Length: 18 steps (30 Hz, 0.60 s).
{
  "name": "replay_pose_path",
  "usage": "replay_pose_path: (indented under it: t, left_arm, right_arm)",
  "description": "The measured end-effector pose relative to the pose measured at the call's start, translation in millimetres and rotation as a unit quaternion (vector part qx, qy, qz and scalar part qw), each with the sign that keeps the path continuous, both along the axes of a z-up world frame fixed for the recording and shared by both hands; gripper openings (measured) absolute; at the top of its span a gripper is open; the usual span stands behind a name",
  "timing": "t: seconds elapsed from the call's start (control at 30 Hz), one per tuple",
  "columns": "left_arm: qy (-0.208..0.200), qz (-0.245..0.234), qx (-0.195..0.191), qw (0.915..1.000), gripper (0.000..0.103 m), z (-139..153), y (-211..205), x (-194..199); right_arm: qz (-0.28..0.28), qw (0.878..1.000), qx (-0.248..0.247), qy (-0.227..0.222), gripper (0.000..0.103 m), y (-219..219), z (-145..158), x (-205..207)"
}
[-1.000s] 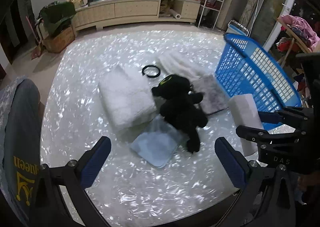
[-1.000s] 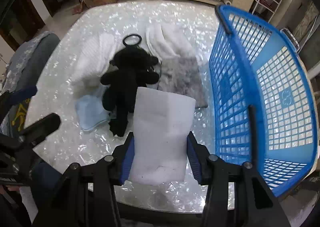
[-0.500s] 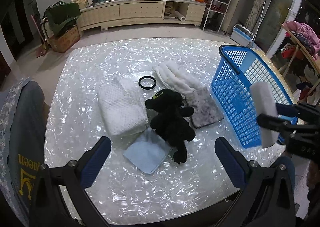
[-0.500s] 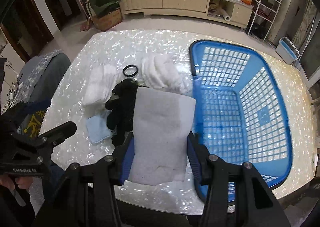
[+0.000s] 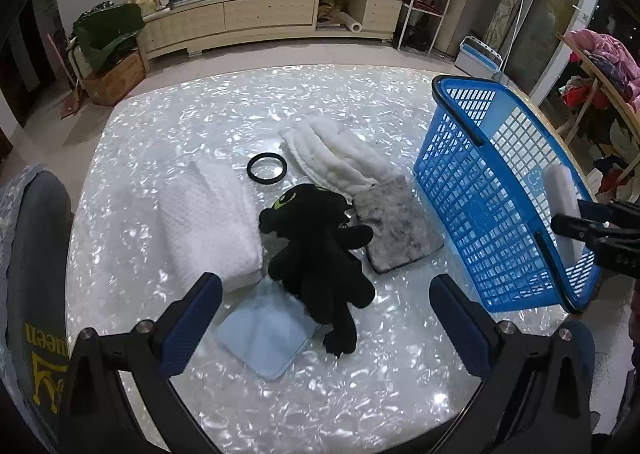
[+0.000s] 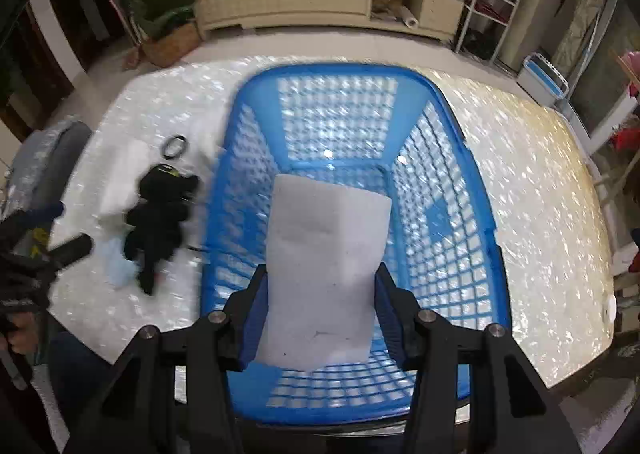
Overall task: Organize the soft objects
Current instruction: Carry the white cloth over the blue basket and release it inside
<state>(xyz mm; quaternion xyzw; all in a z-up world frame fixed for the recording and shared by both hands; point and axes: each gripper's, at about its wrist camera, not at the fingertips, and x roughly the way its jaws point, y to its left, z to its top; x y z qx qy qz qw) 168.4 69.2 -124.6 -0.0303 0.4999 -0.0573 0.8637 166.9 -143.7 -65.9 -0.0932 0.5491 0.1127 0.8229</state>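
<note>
Left wrist view: left tongs (image 5: 326, 310) spread wide, empty, above the pearly white counter (image 5: 132, 158). Landmark is the blue plastic lattice basket (image 5: 472, 206). Left of it, all on the counter: grey fuzzy square mat (image 5: 400, 226) just beside it, fluffy white folded blanket (image 5: 336, 154) behind the mat, black plush toy (image 5: 316, 250) lying partly on a light blue folded cloth (image 5: 264, 334), white waffle-textured folded towel (image 5: 212, 222) farthest out, thin black ring (image 5: 267, 169) nearby.

Right wrist view: right tongs (image 6: 320, 306) pinching a white rectangular foam pad (image 6: 326, 266), held over the basket opening, not released. Basket floor looks bare.

Progress: first item nearly in; five soft items left.
</note>
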Motion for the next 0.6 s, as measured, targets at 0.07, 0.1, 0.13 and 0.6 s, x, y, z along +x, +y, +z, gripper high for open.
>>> replay_pose_path:
  t: [0.07, 0.1, 0.13, 0.6]
  left_arm:
    - [0.002, -0.002, 0.004, 1.0, 0.103, -3.4, -1.5, 5.4]
    - [0.002, -0.003, 0.005, 1.0, 0.103, -5.2, -2.1, 7.6]
    - [0.003, -0.004, 0.006, 1.0, 0.103, -6.9, -2.8, 10.1]
    - [0.025, -0.007, 0.016, 0.9995, 0.103, -32.9, 3.9, 27.1]
  right_arm:
    - [-0.005, 1.0, -0.015, 0.005, 0.048, -5.2, -10.3, 3.0]
    - [-0.008, 1.0, -0.016, 0.01, 0.048, -8.6, -14.0, 4.4]
    - [-0.01, 1.0, -0.017, 0.016, 0.048, -11.1, -17.8, 5.5]
    - [-0.035, 0.997, -0.035, 0.066, 0.048, -1.5, -46.7, 2.1]
